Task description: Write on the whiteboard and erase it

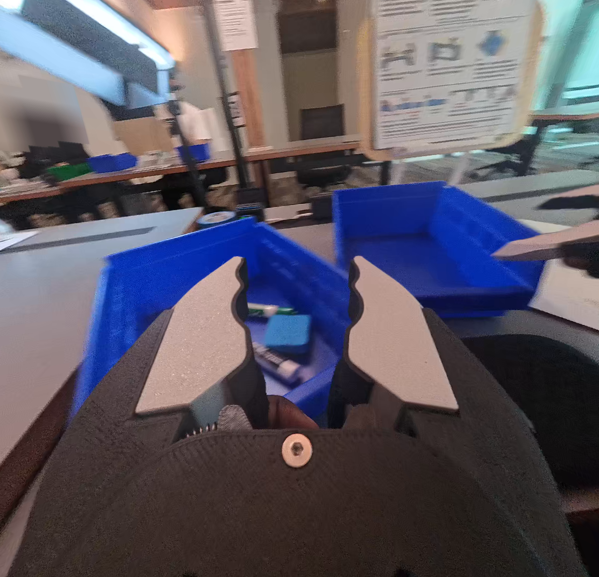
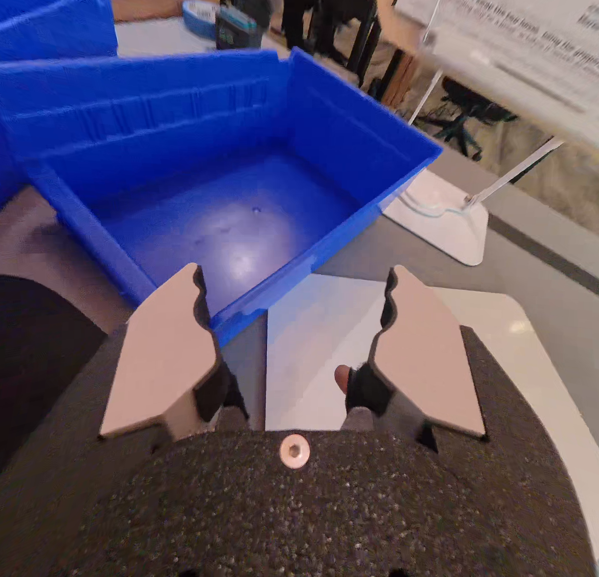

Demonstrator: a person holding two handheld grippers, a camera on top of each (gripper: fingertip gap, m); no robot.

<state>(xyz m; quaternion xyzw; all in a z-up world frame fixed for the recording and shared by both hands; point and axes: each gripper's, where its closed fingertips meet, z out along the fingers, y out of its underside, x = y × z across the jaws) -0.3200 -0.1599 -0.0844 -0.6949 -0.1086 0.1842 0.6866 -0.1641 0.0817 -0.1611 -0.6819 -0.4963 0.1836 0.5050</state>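
In the left wrist view a blue bin (image 1: pixel 181 270) holds a blue eraser (image 1: pixel 287 333), a green marker (image 1: pixel 267 310) and a dark marker (image 1: pixel 278 364). My left gripper (image 1: pixel 296 266) is open and empty, above the bin's near side. In the right wrist view my right gripper (image 2: pixel 295 276) is open and empty, over the near rim of an empty blue bin (image 2: pixel 356 134) and the white whiteboard (image 2: pixel 324 334) that lies flat on the table below it. The right gripper's fingertips (image 1: pixel 531 249) show at the right edge of the left wrist view.
The empty bin also shows in the left wrist view (image 1: pixel 389 211). A printed sheet on a white stand (image 2: pixel 447 224) stands right of it. A blue tape roll (image 1: pixel 215 218) and a small dark device (image 2: pixel 235 30) lie behind the bins. The grey table (image 1: pixel 48 286) extends left.
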